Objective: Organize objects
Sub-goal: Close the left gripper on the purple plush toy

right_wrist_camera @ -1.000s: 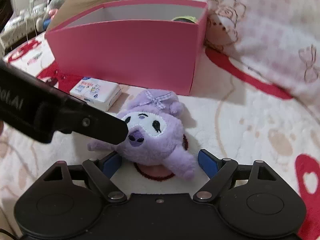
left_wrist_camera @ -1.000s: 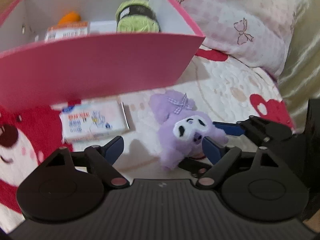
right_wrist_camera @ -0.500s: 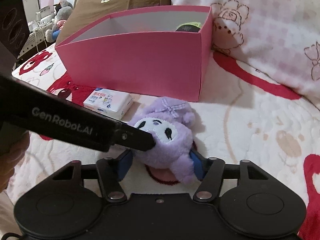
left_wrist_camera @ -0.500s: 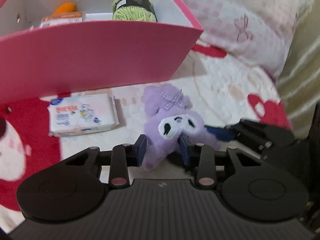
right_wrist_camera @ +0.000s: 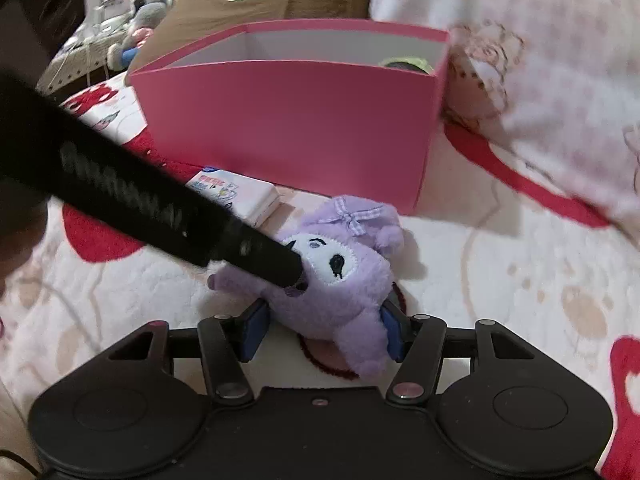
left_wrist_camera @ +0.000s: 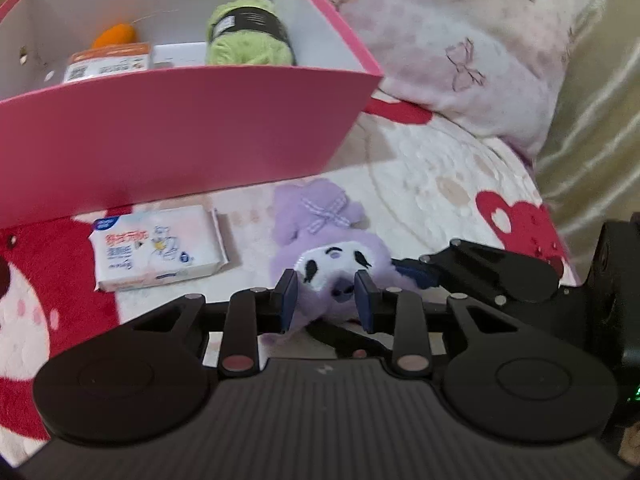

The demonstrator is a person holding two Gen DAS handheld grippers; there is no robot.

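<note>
A purple plush toy (left_wrist_camera: 332,236) with a white face and checked bow lies on the bed in front of a pink box (left_wrist_camera: 180,128). My left gripper (left_wrist_camera: 327,300) is shut on the plush's face end. My right gripper (right_wrist_camera: 322,330) is shut on its body from the other side, and the plush (right_wrist_camera: 348,280) sits between its blue pads. The left gripper's black body (right_wrist_camera: 160,208) crosses the right wrist view. The pink box (right_wrist_camera: 300,120) holds green yarn (left_wrist_camera: 248,36), an orange item (left_wrist_camera: 114,36) and a labelled packet (left_wrist_camera: 108,64).
A white tissue pack (left_wrist_camera: 156,248) lies left of the plush, near the box's front wall; it also shows in the right wrist view (right_wrist_camera: 236,196). A pink patterned pillow (left_wrist_camera: 460,40) lies behind and right. The bed cover (right_wrist_camera: 500,280) is cream with red hearts.
Both grippers went from open to shut on the purple plush. The left gripper closed on its face; the right closed around its body. The plush has lifted slightly and tilted.
</note>
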